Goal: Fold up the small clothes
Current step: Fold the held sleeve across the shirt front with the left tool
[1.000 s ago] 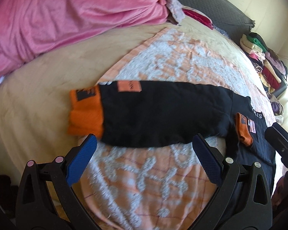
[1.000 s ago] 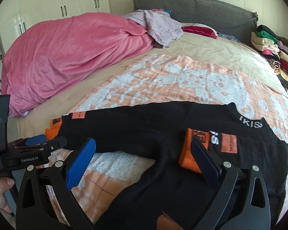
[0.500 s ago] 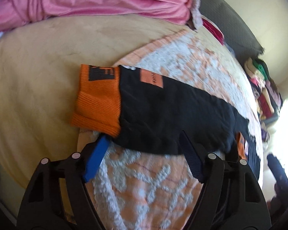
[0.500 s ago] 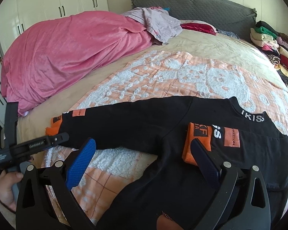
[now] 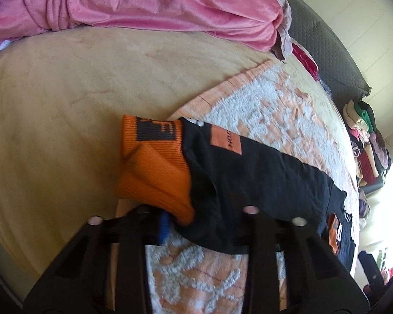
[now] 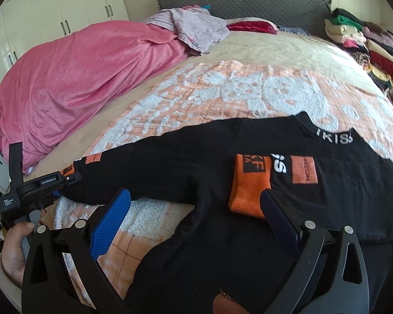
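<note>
A black sweater [image 6: 222, 235] with orange cuffs lies flat on the bed, one sleeve stretched out to the left. My left gripper [image 5: 199, 219] is at that sleeve's end. Its jaws are closing, and the orange cuff [image 5: 154, 172] and black sleeve fabric bunch up between the pads. In the right wrist view the left gripper [image 6: 65, 183] sits at the sleeve tip, held by a hand [image 6: 13, 248]. My right gripper [image 6: 196, 196] hangs open over the sweater's body with nothing between its fingers. The other orange cuff [image 6: 249, 185] lies folded on the chest beside its right finger.
The sweater rests on an orange and white towel blanket [image 6: 249, 86] over a beige bedsheet [image 5: 65, 104]. A pink duvet [image 6: 78, 78] is heaped at the left. Folded clothes [image 6: 366, 44] are stacked at the far right by the grey headboard [image 6: 249, 2].
The left gripper has dropped onto the sleeve end and its jaws have gone from wide apart to pinching the cuff, which has crumpled. The right gripper has drifted slightly over the sweater.
</note>
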